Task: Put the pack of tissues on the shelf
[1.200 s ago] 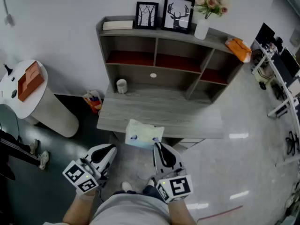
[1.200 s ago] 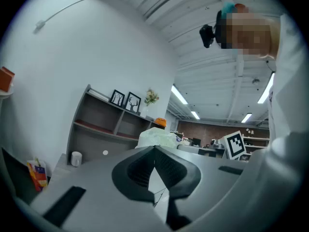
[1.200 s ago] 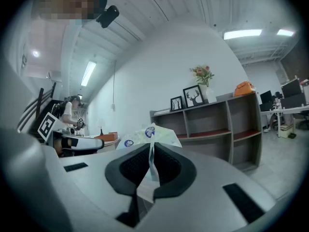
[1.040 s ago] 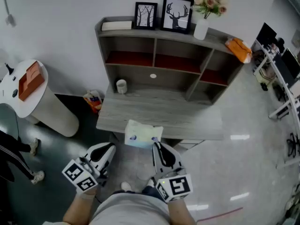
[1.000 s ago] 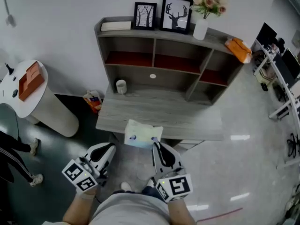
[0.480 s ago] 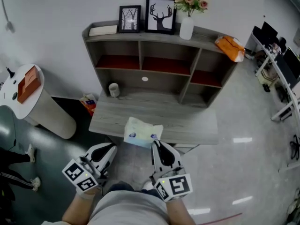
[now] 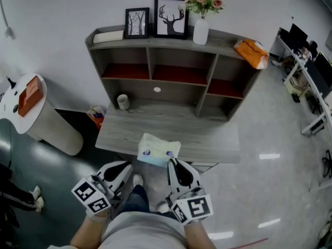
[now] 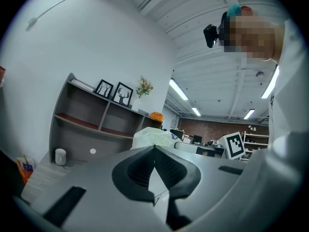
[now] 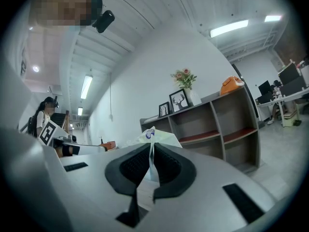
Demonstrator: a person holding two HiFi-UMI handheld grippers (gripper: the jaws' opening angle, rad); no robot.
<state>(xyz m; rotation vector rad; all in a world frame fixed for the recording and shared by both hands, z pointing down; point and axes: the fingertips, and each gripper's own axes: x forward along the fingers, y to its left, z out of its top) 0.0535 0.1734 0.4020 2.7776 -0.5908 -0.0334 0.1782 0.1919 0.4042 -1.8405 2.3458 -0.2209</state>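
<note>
The pack of tissues [image 7: 158,149], pale green and white with blue print, hangs over the front edge of the grey desk [image 7: 212,139]. My right gripper [image 7: 170,161] is shut on the pack's near wrapper edge. In the right gripper view the thin wrapper stands pinched between the pads of the right gripper [image 9: 151,146], with the pack [image 9: 159,136] above them. My left gripper [image 7: 127,166] is shut and empty, left of the pack and below the desk edge. In the left gripper view its tips [image 8: 154,146] meet in front of the pack [image 8: 152,138]. The grey shelf unit [image 7: 150,61] with red compartment floors rises at the desk's back.
On top of the shelf unit lie a book [image 7: 109,35], two framed pictures [image 7: 170,17], a vase of flowers [image 7: 200,32] and an orange bag [image 7: 250,53]. A white mug [image 7: 122,101] stands on the desk's back left. A round white table [image 7: 36,118] is at the left.
The view has drifted, so the desk and shelf unit now sit further left and lower. Both grippers and the held pack keep their places. A foot now shows between the grippers.
</note>
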